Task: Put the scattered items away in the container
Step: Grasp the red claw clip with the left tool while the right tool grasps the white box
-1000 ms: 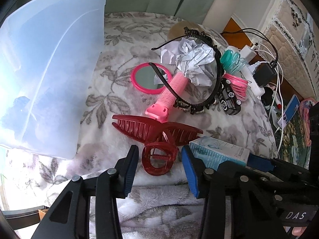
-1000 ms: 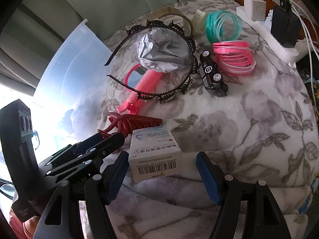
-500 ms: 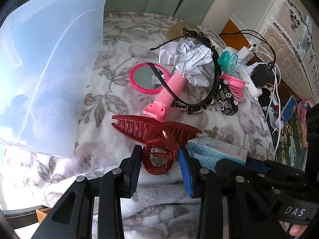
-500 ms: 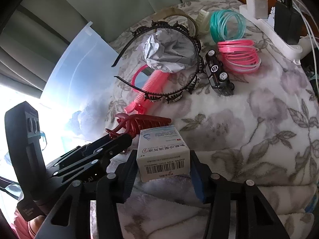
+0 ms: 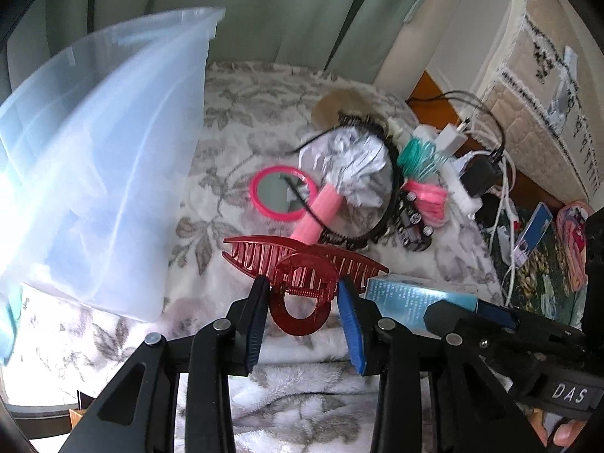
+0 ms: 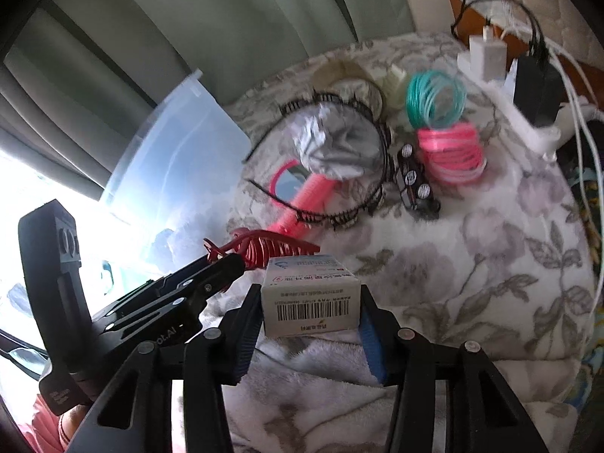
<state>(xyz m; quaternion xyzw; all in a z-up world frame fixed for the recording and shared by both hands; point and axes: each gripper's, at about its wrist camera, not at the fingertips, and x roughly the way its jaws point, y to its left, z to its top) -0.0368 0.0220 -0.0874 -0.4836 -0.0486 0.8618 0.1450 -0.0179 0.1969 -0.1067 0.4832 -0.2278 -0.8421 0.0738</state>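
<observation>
Left wrist view: red hair claw point(image 5: 302, 287) being pinched at its ring end by left gripper point(image 5: 302, 302), lifted off floral blanket point(image 5: 234, 120). Clear container point(image 5: 102, 173) sitting at 9 o'clock. Right wrist view: small white box point(image 6: 310, 294) being squeezed between pads of right gripper point(image 6: 309, 324). Pink mirror point(image 5: 283, 192), crumpled paper point(image 5: 351, 170), black headband point(image 6: 336, 219) lying at 12 o'clock.

- My floral blanket point(image 6: 490, 264) covers the bed.
- Beyond the blanket's far edge, grey-green curtains point(image 6: 226, 37) hang.
- Off its right edge, a white power strip point(image 6: 524, 120) carries chargers.
</observation>
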